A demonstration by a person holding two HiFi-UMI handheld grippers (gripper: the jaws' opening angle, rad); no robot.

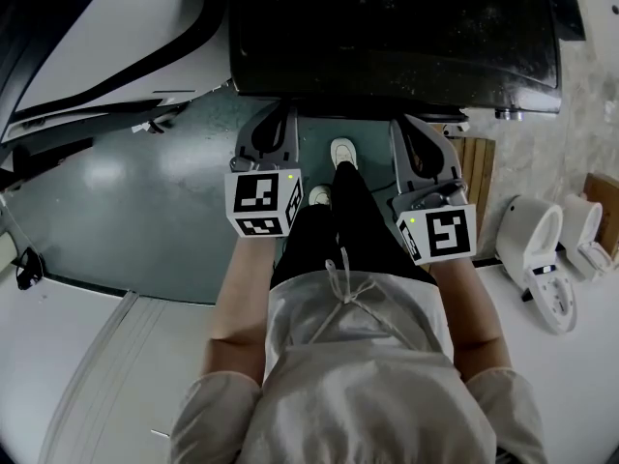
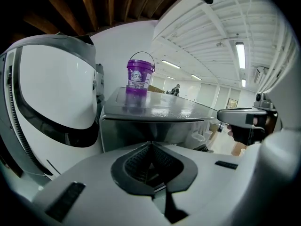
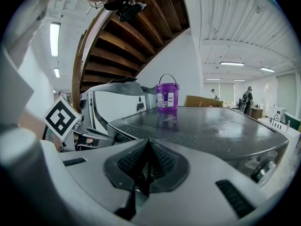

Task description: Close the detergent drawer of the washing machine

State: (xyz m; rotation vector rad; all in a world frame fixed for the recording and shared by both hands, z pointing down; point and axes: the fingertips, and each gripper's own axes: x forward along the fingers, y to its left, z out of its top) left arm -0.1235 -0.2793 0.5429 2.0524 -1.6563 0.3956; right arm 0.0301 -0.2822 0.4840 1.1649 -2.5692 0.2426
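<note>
The washing machine is a dark-topped box right in front of me; its front face is hidden from the head view. Its glossy lid fills both gripper views, and I cannot make out the detergent drawer in any of them. A purple bucket stands on the lid's far side. My left gripper and my right gripper hover side by side just short of the machine's front edge. Both are shut, the pads pressed together with nothing between them.
A large white curved appliance door stands at the left. White toilet-shaped fixtures and a wooden board sit on the floor at the right. My shoes are close to the machine. A knob shows on the machine's front corner.
</note>
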